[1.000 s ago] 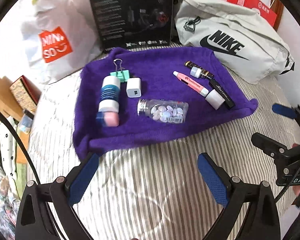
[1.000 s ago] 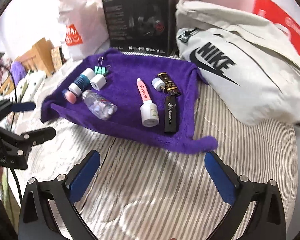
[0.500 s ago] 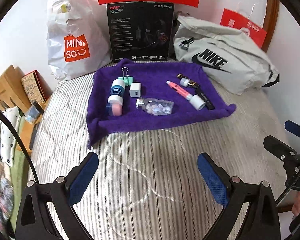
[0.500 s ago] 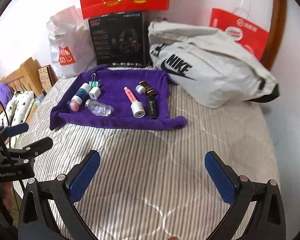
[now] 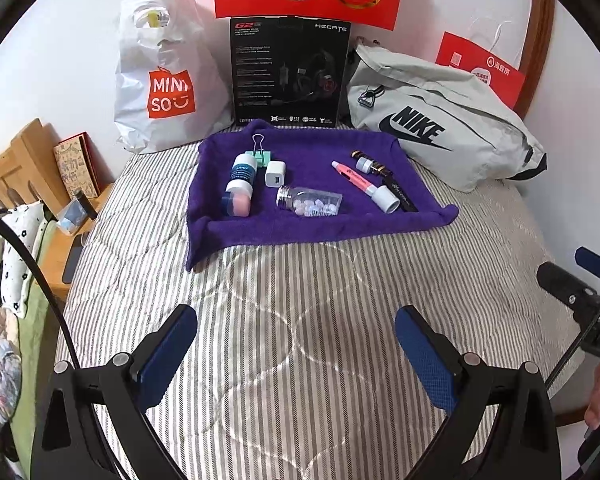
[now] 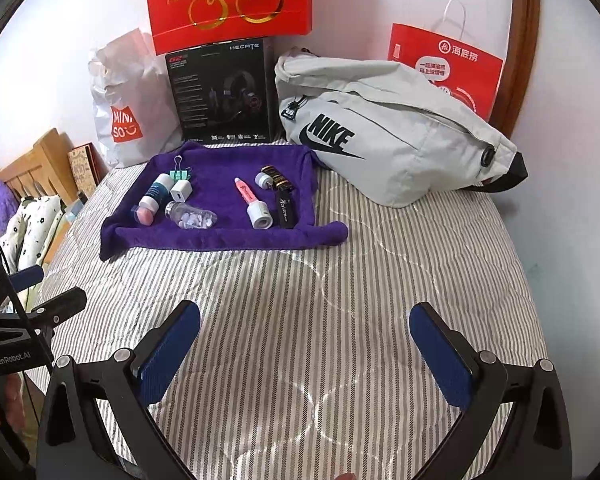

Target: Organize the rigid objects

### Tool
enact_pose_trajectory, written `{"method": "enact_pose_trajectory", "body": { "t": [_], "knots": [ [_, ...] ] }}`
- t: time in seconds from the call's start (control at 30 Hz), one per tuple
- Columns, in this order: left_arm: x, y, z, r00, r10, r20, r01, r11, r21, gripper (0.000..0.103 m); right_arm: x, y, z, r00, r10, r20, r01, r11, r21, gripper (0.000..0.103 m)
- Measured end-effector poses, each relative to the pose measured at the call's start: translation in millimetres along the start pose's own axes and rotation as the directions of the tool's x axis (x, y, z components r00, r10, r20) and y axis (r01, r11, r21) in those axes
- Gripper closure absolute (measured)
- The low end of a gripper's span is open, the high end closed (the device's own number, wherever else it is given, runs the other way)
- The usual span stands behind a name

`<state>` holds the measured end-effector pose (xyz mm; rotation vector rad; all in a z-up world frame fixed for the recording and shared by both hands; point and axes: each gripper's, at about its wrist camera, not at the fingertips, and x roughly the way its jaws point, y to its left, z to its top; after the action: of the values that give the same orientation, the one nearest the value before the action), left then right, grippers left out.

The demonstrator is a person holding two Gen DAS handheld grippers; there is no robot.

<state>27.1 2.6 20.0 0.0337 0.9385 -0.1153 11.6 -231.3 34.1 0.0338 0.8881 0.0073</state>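
Both grippers pull back from the purple towel [image 5: 320, 224], left gripper [image 5: 296, 354] and right gripper [image 6: 305, 354] spread and empty. Sorting looks done or paused; any next pick means reaching forward to the towel again.

Seven small items [image 5: 309, 205], four bags [image 5: 440, 128], one box [image 5: 288, 72].

A bed covered with a grey-striped quilt [image 5: 300, 320] is set against a white wall [image 5: 60, 60]. A wooden headboard [image 5: 16, 168] is seen left of the quilt, and a curved brown wooden frame [image 6: 520, 60] to its right.
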Motion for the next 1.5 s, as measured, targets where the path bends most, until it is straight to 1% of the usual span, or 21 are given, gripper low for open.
{"method": "enact_pose_trajectory", "body": {
  "t": [0.27, 0.77, 1.5],
  "knots": [
    [-8, -1, -5, 1.0, 0.025, 0.014, -0.025, 1.0, 0.013, 0.003, -5, -4, -8, 1.0, -0.004, 0.0, 0.004, 1.0, 0.0, 0.0],
    [-16, -1, -10, 0.999, 0.045, 0.016, -0.045, 0.999, 0.016, 0.003, -7, -1, -16, 1.0, 0.0, 0.001, 0.0, 1.0, -0.017, 0.0],
    [-21, 0, -13, 0.999, 0.048, 0.023, -0.049, 0.999, 0.02, 0.003, -14, 0, -16, 1.0, 0.008, 0.017, -0.008, 1.0, -0.022, 0.0]
  ]
}}
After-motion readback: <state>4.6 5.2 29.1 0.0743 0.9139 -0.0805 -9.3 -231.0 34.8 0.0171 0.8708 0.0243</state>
